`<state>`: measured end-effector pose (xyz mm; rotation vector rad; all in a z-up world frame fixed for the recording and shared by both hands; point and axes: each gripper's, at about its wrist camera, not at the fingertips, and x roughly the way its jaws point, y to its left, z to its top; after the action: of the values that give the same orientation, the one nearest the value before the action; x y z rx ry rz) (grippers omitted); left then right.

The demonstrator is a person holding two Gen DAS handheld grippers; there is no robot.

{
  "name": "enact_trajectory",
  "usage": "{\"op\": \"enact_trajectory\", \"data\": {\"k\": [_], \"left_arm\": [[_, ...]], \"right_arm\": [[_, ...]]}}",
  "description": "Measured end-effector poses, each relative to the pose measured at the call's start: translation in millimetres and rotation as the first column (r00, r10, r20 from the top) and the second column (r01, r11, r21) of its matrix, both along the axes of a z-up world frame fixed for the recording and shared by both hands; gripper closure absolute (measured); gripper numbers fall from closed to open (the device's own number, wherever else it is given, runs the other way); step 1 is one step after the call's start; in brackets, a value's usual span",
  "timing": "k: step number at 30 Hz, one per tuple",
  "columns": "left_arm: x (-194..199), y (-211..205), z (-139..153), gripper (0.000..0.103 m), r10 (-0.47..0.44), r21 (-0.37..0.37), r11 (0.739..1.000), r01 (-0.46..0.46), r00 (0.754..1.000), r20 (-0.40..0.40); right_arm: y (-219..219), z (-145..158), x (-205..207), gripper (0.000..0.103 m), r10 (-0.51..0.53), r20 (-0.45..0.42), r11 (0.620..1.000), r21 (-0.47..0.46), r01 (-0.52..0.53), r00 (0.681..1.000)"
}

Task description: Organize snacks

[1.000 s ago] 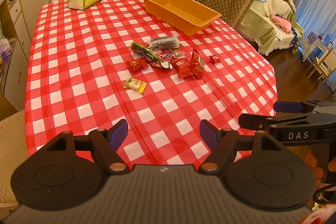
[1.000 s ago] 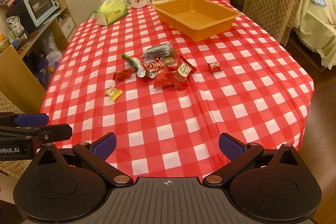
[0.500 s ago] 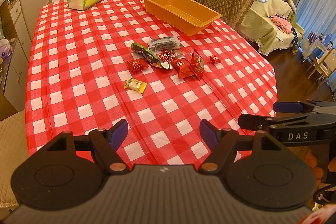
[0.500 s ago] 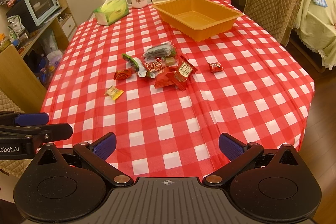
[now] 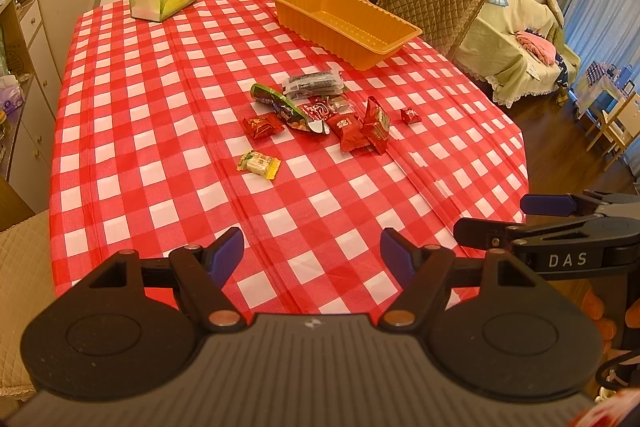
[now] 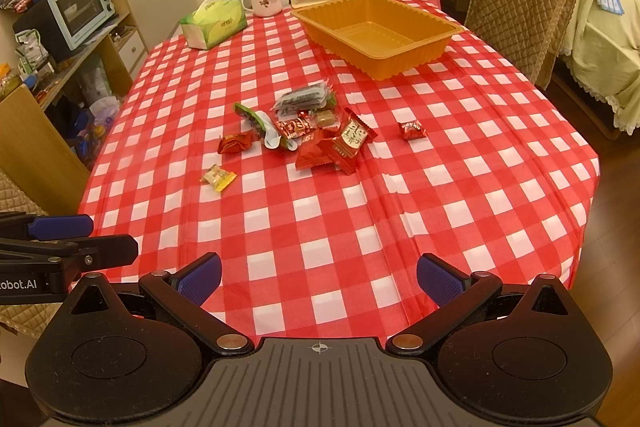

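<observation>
Nothing changed: both grippers, left (image 5: 312,251) and right (image 6: 319,277), stay released; snacks (image 6: 316,131) mid-frame, orange tray (image 6: 376,31) empty.

Materials on the desk

A checked cloth (image 6: 360,227) is spread smooth; glossy foil wrappers (image 6: 312,143) and a ribbed plastic tray (image 6: 400,61) are seen.

Left tongs (image 5: 312,253): jaws apart, nothing between the blue pads (image 5: 224,255), pitched down toward the counter. Right tongs (image 6: 319,279): jaws spread wide, empty, pitched down alike. The two sit side by side, each showing at the edge of the other's view. No hand or sleeve visible.
</observation>
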<state>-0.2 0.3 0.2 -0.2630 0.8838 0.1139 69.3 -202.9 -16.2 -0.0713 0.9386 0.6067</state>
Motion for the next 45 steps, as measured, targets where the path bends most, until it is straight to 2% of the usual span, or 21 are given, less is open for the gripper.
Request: {"op": "enact_trajectory", "data": {"k": [37,45], "left_arm": [[1,1,0,0.030,0.007,-0.002,1.000,-0.007,1.000,0.000],[13,10,-4,0.030,0.057,0.009,0.998,-0.057,0.998,-0.006]], "right_arm": [[0,2,7,0.000,0.000,-0.002,1.000,0.002,0.000,1.000],[-12,-12,42,0.000,-0.011,-0.001,1.000,0.010,0.011,1.000]]}}
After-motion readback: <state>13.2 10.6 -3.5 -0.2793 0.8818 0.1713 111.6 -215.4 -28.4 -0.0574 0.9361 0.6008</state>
